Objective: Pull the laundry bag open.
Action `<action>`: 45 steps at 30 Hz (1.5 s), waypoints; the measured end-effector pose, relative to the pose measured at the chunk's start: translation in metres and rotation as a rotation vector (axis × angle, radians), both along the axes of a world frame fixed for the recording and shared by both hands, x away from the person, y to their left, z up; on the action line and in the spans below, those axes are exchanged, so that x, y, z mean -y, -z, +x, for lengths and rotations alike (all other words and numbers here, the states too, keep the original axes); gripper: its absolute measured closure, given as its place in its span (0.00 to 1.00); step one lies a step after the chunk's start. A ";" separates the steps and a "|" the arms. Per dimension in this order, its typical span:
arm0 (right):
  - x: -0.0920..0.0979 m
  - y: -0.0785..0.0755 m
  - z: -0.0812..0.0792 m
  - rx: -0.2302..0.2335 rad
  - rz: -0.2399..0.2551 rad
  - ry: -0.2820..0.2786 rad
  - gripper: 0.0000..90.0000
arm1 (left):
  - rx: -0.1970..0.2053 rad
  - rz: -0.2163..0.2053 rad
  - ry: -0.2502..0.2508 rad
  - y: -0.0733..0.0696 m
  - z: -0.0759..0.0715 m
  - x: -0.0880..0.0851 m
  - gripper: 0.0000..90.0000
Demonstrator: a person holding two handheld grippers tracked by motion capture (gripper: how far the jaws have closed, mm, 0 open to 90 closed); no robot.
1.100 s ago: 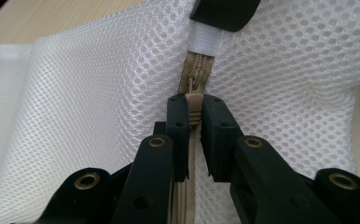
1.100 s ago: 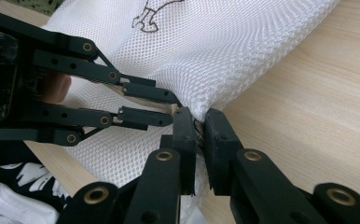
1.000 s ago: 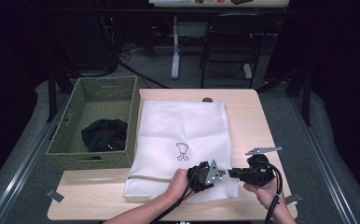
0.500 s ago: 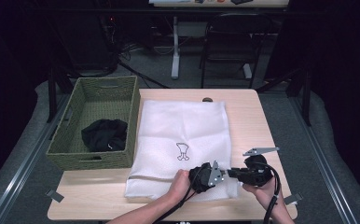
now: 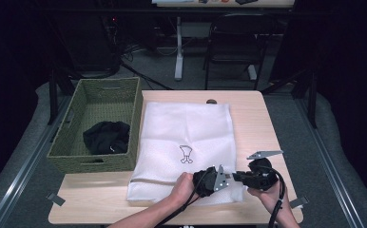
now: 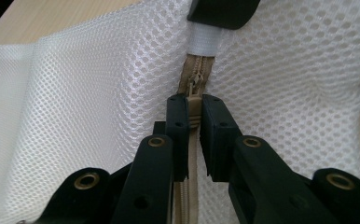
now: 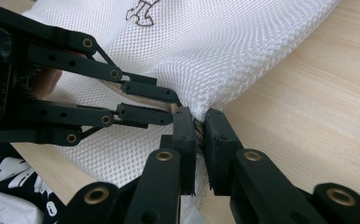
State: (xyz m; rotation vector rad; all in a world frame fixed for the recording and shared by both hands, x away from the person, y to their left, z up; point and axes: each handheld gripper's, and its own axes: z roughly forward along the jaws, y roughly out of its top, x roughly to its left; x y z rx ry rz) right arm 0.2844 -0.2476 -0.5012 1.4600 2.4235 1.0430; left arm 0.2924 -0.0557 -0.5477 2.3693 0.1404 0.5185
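From the high view, a white mesh bag (image 5: pixel 186 142) lies flat on the wooden table (image 5: pixel 257 118). Both grippers meet at its near right corner, at about 5 o'clock on the bag. The left gripper (image 5: pixel 209 180) points toward 3 o'clock, and the right gripper (image 5: pixel 241 176) faces it. A green basket (image 5: pixel 96 123) with a black cloth (image 5: pixel 106 137) sits at 9 o'clock.

In the left gripper view, the jaws pinch the tan zipper pull (image 6: pixel 193 109) tight.

In the right gripper view, the right gripper (image 7: pixel 197 130) squeezes the bag's corner by the zipper end, and the left gripper (image 7: pixel 171 105) comes in from 9 o'clock.
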 end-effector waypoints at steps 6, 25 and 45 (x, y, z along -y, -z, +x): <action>0.005 -0.002 0.000 0.006 0.018 0.013 0.94 | -0.005 0.016 -0.021 0.004 0.004 -0.006 0.92; 0.008 0.000 0.002 0.011 0.004 0.011 0.93 | -0.071 0.035 -0.044 -0.002 0.009 -0.025 0.91; 0.009 0.001 0.002 0.017 -0.019 0.010 0.93 | -0.120 0.060 -0.077 0.000 0.013 -0.057 0.91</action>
